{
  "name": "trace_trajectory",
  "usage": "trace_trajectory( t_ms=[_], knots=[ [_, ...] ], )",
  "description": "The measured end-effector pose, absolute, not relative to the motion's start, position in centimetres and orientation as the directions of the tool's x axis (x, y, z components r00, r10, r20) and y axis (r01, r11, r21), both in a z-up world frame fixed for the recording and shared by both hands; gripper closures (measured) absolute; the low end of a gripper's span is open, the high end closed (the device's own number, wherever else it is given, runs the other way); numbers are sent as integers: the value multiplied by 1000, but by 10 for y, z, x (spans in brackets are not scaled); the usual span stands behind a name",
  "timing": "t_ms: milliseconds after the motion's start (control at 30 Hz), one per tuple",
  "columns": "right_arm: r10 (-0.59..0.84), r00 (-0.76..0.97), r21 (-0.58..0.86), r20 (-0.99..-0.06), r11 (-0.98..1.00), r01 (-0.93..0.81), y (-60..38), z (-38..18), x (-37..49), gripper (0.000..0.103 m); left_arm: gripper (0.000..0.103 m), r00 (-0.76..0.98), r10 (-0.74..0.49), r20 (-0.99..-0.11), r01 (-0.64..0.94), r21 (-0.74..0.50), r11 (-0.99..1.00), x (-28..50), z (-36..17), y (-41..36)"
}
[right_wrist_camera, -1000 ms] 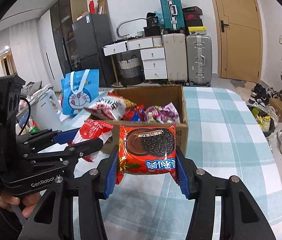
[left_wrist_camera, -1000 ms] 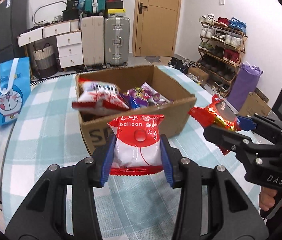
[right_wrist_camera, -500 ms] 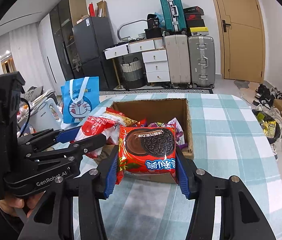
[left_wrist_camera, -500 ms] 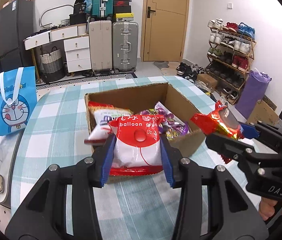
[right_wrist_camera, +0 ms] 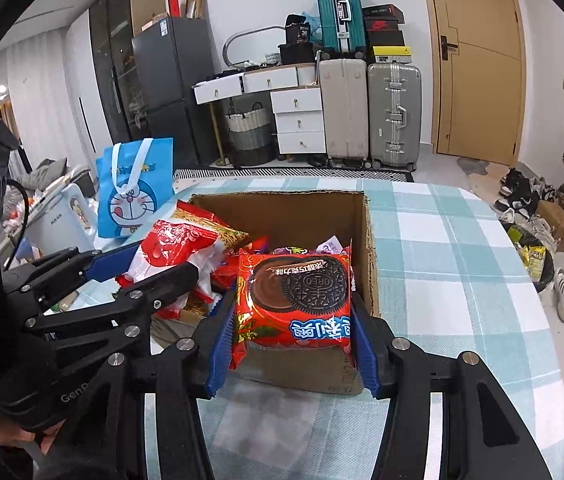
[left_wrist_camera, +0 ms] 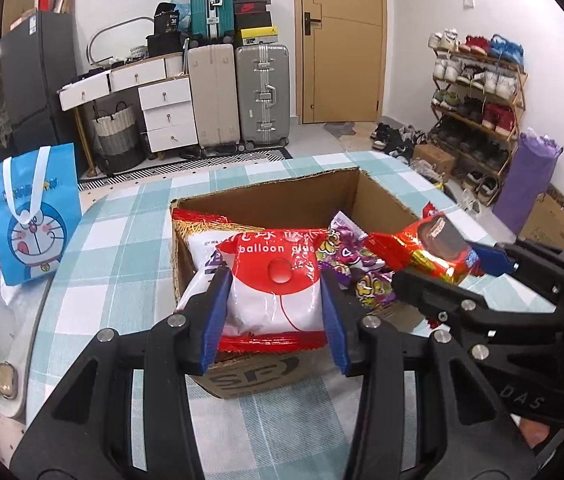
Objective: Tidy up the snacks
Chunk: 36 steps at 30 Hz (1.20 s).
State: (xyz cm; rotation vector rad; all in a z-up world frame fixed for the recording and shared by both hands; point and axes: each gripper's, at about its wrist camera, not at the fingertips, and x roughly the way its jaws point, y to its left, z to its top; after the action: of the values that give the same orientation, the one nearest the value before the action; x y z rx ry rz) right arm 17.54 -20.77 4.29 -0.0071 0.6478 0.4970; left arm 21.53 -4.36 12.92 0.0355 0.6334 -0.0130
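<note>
My left gripper (left_wrist_camera: 274,312) is shut on a red and white "balloon" snack bag (left_wrist_camera: 276,284) and holds it over the near edge of the cardboard box (left_wrist_camera: 377,200). My right gripper (right_wrist_camera: 291,324) is shut on a red Oreo pack (right_wrist_camera: 297,296) over the box's near right part (right_wrist_camera: 371,264). The box holds several snack bags, among them purple ones (left_wrist_camera: 345,252) and a noodle bag (right_wrist_camera: 206,224). Each gripper shows in the other's view: the right one with the Oreo pack (left_wrist_camera: 429,256), the left one with the balloon bag (right_wrist_camera: 170,248).
The box stands on a round table with a teal checked cloth (right_wrist_camera: 441,248). A blue Doraemon bag (left_wrist_camera: 30,216) and a white kettle (right_wrist_camera: 62,216) stand at the table's left edge. Suitcases, drawers and a shoe rack (left_wrist_camera: 477,104) stand beyond the table.
Both grippers have risen and moved forward with their packs, from in front of the box to over its near edge. The box's contents now show from above.
</note>
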Motion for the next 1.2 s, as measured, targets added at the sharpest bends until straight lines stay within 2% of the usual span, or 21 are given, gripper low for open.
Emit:
trace_trajectory(
  t_ms=[167,233,267,333,367,500,567,633,733,800,1200],
  knots=[
    [431,693,94,-578,879,-467,-204,44,176,43,59,805,10,-593,19,42,999,224,124,-41],
    [426,703,83,-569,881,-466,-206,44,172,33,56,803,0,-596,23,31,999,224,124,-39],
    [430,709,85,-559,880,-467,-208,45,171,30,50,803,-1,-596,22,28,999,223,124,-38],
    [435,719,89,-541,880,-466,-213,45,167,18,35,807,8,-591,11,28,1000,221,124,-35],
    [433,723,89,-539,882,-463,-214,46,167,17,23,810,21,-587,-5,30,1000,220,123,-32],
    [436,723,99,-536,883,-459,-219,44,164,17,22,804,7,-595,-6,4,1000,217,117,-22],
    [443,723,107,-530,881,-461,-222,43,159,12,22,804,0,-595,-4,-6,1000,213,114,-18],
    [448,730,119,-516,881,-457,-226,42,151,3,20,811,-6,-585,-3,-14,1000,205,113,-14],
    [458,744,137,-486,881,-453,-233,40,138,1,15,823,-17,-568,5,-22,1000,191,113,-9],
    [456,746,145,-486,884,-445,-236,38,133,1,2,830,-14,-557,5,-18,1000,185,114,-7],
    [502,759,196,-415,864,-464,-253,30,97,1,1,871,-24,-491,12,-27,1000,122,114,-3]
  ],
)
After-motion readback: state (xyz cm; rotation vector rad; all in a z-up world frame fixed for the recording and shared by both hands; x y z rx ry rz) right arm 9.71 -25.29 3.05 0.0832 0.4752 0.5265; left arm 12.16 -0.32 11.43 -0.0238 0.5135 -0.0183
